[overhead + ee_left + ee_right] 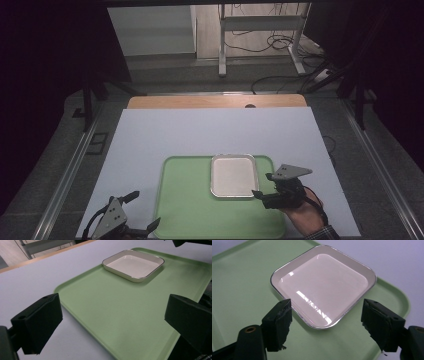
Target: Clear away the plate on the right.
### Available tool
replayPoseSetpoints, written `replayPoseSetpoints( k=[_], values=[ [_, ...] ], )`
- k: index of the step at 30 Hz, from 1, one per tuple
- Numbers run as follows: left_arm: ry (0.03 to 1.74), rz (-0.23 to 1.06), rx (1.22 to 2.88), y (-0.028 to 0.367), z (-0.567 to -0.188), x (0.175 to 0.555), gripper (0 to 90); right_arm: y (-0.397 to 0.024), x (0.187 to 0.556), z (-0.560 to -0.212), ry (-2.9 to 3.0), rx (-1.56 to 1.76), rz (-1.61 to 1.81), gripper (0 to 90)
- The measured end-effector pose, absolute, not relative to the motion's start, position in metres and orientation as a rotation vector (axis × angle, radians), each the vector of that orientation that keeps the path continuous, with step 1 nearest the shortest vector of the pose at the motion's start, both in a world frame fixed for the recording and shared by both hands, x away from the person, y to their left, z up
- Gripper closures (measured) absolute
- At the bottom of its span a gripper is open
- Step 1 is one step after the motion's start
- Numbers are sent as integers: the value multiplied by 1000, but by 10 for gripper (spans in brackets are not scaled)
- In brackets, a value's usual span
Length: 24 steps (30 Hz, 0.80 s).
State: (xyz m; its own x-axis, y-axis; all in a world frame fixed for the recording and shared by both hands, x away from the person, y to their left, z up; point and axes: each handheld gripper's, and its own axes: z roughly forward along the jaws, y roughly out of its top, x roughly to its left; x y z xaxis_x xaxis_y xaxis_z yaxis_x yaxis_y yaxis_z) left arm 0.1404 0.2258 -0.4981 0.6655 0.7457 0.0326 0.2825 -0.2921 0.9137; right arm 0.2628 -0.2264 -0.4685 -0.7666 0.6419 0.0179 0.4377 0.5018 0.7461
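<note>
Surface (200, 135): pale sheet over wooden top. Green tray (190, 200) at near edge; white square dish (233, 175) in tray's far right corner. Right hand-held gripper (261, 189): jaws apart, empty, beside dish. Left hand-held gripper (142, 210): wide, empty, near-left corner. Room: dim, floor cables (270, 45).

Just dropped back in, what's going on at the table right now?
A person works with two handheld grippers over a light green plastic tray on the pale table. A shallow white square dish with a thin dark rim sits in the tray's far right corner. The right gripper is at the dish's near right corner, jaws open, nothing between them. The left gripper waits open at the tray's near left edge.
</note>
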Motion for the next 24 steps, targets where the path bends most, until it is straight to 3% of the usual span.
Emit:
replayPoseSetpoints(
  k=[24],
  values=[
    [813, 571, 1864, 226, -498, 140, 13, -251, 251, -469, 2375, 941, 1199, 8]
  ],
)
